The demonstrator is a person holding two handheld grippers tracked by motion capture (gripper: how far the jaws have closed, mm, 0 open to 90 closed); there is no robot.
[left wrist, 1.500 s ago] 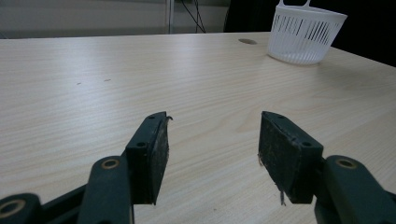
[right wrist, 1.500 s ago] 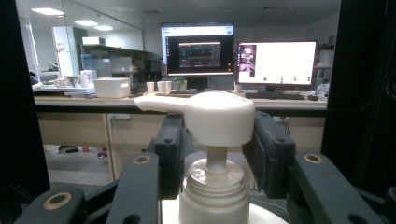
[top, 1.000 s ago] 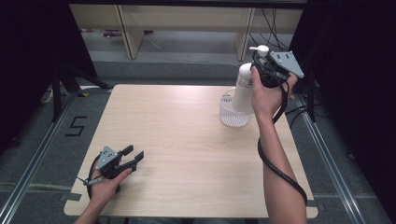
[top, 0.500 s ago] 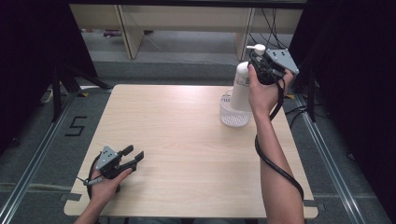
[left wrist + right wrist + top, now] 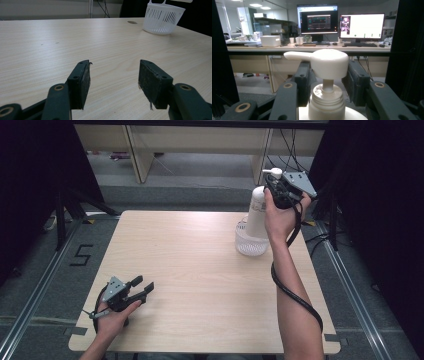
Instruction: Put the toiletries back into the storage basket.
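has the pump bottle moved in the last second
Yes. The pump bottle, clamped at its head by the right tongs, has risen against the white basket, which stayed put on the table.

Both grippers black w/ brass-ringed screw holes; left gripper (image 5: pixel 142 289) pads (image 5: pixel 152 83) frayed; right gripper (image 5: pixel 272 182) trails thick black cable (image 5: pixel 295 292); grey plates atop.

A bare wooden table (image 5: pixel 200 270) stands before two lit monitors (image 5: pixel 342 23) on a desk (image 5: pixel 307 47).
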